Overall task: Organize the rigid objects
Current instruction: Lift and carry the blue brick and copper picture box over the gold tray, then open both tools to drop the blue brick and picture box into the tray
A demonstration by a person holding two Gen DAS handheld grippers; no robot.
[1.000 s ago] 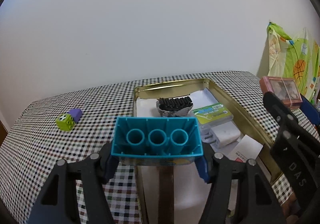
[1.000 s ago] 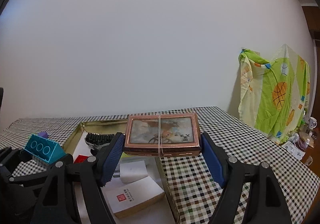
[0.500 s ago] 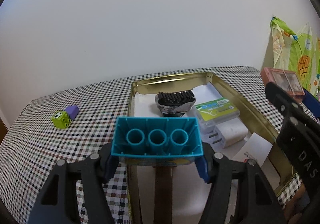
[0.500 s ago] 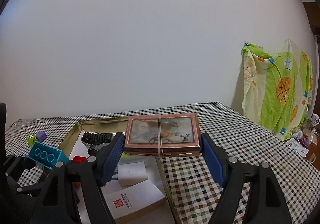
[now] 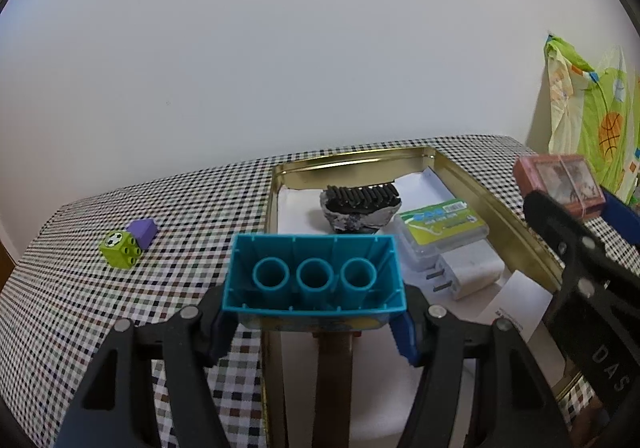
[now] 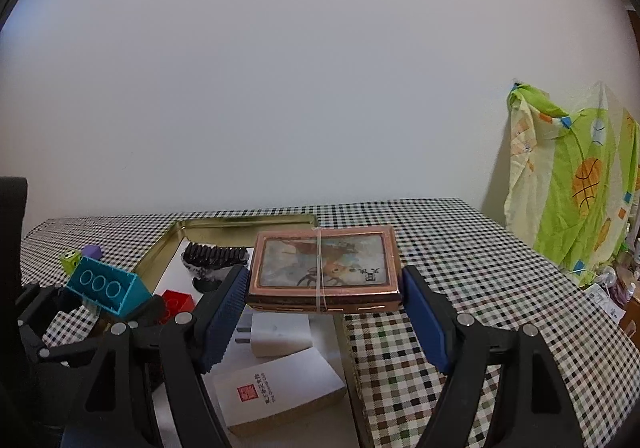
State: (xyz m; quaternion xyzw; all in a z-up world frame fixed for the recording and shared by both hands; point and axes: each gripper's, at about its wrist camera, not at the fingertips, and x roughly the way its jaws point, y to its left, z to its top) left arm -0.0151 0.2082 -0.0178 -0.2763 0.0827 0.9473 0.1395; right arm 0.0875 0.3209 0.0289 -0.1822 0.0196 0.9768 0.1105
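My left gripper [image 5: 314, 322] is shut on a teal toy brick [image 5: 314, 276], hollow underside toward the camera, held above the left edge of a gold tin tray [image 5: 348, 161]. My right gripper [image 6: 324, 300] is shut on a copper-framed picture box [image 6: 324, 266] bound with a rubber band, held above the tray's right edge [image 6: 244, 221]. The teal brick [image 6: 106, 288] also shows in the right wrist view, and the box [image 5: 560, 183] in the left wrist view. The tray holds a black comb-like piece [image 5: 360, 201], a green-labelled case [image 5: 442, 226], a white plug [image 5: 468, 278], a red brick [image 6: 176, 302] and a white card box [image 6: 276, 388].
A lime-green brick [image 5: 120, 250] and a purple block [image 5: 142, 232] lie on the checkered tablecloth [image 5: 80, 308] left of the tray. A green patterned cloth [image 6: 576, 183] hangs at the right by the table's end. A white wall stands behind.
Both grippers have drifted slightly; the tray has shifted right in the left wrist view. The right view now shows more of the table's left side and the red brick. Both still hold their objects.
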